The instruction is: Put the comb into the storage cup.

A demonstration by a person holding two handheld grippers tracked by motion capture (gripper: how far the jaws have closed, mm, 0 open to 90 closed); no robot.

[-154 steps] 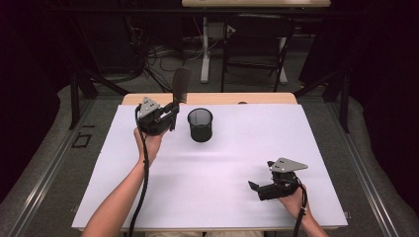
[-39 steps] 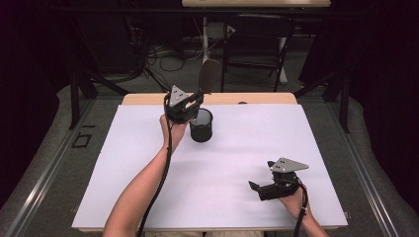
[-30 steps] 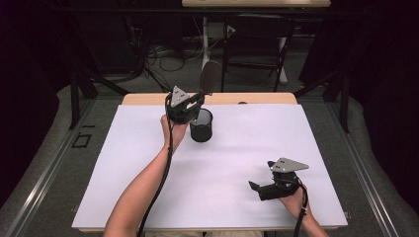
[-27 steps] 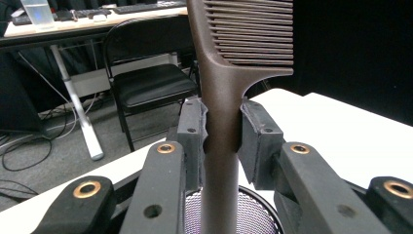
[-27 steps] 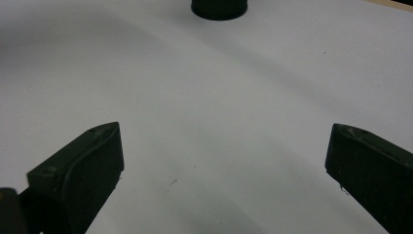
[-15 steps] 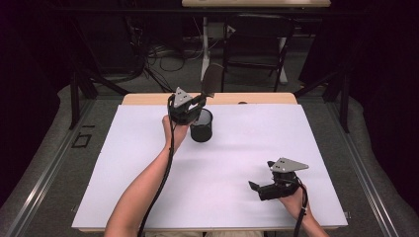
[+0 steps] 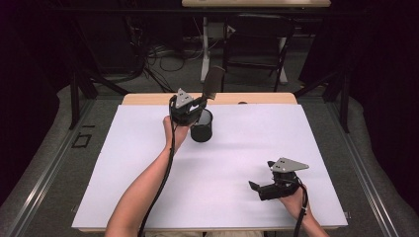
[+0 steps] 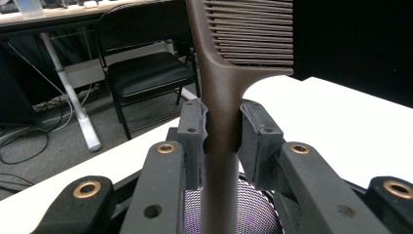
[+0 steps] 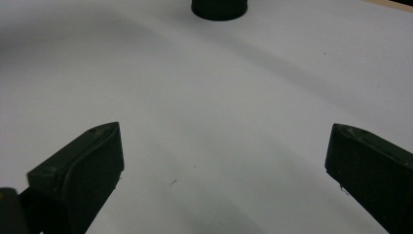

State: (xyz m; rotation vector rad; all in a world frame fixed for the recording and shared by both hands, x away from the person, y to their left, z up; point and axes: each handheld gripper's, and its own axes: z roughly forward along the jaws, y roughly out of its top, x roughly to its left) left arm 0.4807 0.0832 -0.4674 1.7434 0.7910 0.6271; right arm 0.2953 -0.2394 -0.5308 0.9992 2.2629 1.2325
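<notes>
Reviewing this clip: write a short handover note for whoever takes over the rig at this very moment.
Left hand-held gripper: shut on the brown comb by its handle, teeth end up, held over the black mesh cup.
Right hand-held gripper: open, nothing in it, resting low at the near right of the white table.
Done: comb picked up and carried to the cup.
Left: lower the handle into the cup and release.

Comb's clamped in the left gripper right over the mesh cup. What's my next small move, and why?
Probably lower the left gripper straight down. Its fingers clamp the comb upright by the handle, and the handle's lower end sits above the mesh cup opening, so a short descent should seat it inside before release.
</notes>
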